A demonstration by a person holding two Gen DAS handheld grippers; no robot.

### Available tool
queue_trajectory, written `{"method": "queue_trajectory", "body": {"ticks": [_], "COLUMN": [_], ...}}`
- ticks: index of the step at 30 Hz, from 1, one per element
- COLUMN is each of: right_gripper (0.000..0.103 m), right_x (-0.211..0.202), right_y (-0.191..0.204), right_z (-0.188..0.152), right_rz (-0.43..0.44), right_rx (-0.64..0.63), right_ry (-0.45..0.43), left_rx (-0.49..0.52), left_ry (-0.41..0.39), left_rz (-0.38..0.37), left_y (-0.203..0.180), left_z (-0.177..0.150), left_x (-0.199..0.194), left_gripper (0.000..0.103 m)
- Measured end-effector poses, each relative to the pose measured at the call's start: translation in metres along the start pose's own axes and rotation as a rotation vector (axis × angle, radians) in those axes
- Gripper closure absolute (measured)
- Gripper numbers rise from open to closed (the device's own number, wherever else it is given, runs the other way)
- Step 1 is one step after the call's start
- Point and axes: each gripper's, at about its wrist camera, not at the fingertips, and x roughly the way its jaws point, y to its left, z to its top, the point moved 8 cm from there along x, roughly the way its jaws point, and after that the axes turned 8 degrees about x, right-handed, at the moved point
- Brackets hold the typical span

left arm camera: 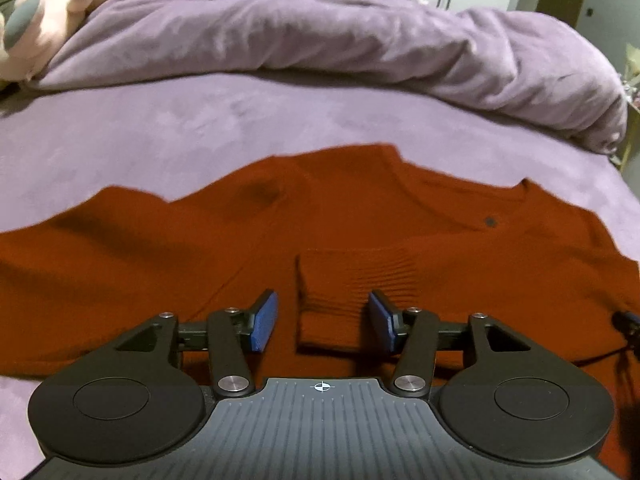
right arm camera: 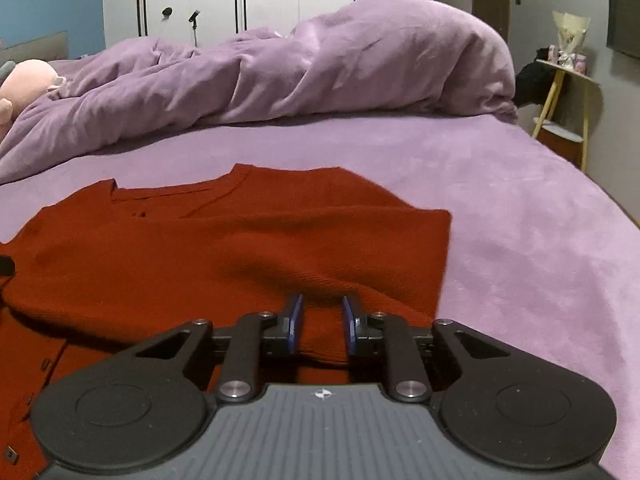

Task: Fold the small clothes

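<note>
your red sweater (left arm camera: 360, 216) lies flat on the purple bed sheet (left arm camera: 160, 120), neckline far, a ribbed cuff (left arm camera: 340, 288) folded over the body. your left gripper (left arm camera: 323, 322) is spread wide astride that cuff. your right gripper (right arm camera: 322, 326) is narrowed around a raised fold (right arm camera: 322, 332) at the near edge; grip uncertain. rumpled duvet (right arm camera: 320, 68) far.

Rust-red ribbed knit sweater (left arm camera: 360, 216) lies on a matt, velvety purple sheet (left arm camera: 200, 120).
</note>
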Motion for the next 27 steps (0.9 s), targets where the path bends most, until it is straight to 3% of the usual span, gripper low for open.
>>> {"method": "queue_trajectory", "body": {"ticks": [13,16,18,20,21,24,26,27], "right_gripper": [0.078,0.078,0.077,0.057,0.056,0.056,0.055,0.055], "right_x": [-0.021,-0.021,-0.031,-0.045,-0.053,-0.076,-0.083,-0.086], "right_y": [0.002,0.0,-0.002,0.001,0.004,0.014,0.017,0.018], "right_z": [-0.012,-0.009,-0.005,-0.013,-0.018,-0.041,-0.054,-0.058], "right_rz": [-0.032,-0.029,0.006,0.132,0.173,0.213,0.234,0.244], "right_rx": [-0.006,0.038,0.166,0.325,0.36,0.362,0.377,0.389], "right_ry": [0.021,0.064,0.114,0.153,0.155,0.145,0.161,0.164], "left_rx": [-0.048,-0.087,-0.152,-0.241,-0.279,-0.375,-0.481,-0.538], "left_ry": [0.026,0.028,0.015,-0.018,-0.03,-0.039,-0.03,-0.045], "left_rz": [-0.002,-0.025,-0.028,-0.023,-0.006,0.081,0.12,0.111], "left_y": [0.019,0.032,0.053,0.083,0.099,0.158,0.2,0.218], "left_z": [-0.016,-0.026,-0.037,-0.05,-0.057,-0.079,-0.096,-0.103], "left_x": [-0.024,-0.04,-0.056,-0.071,-0.077,-0.09,-0.095,-0.098], "left_gripper": [0.039,0.037,0.031,0.028,0.028,0.028,0.032,0.04]}}
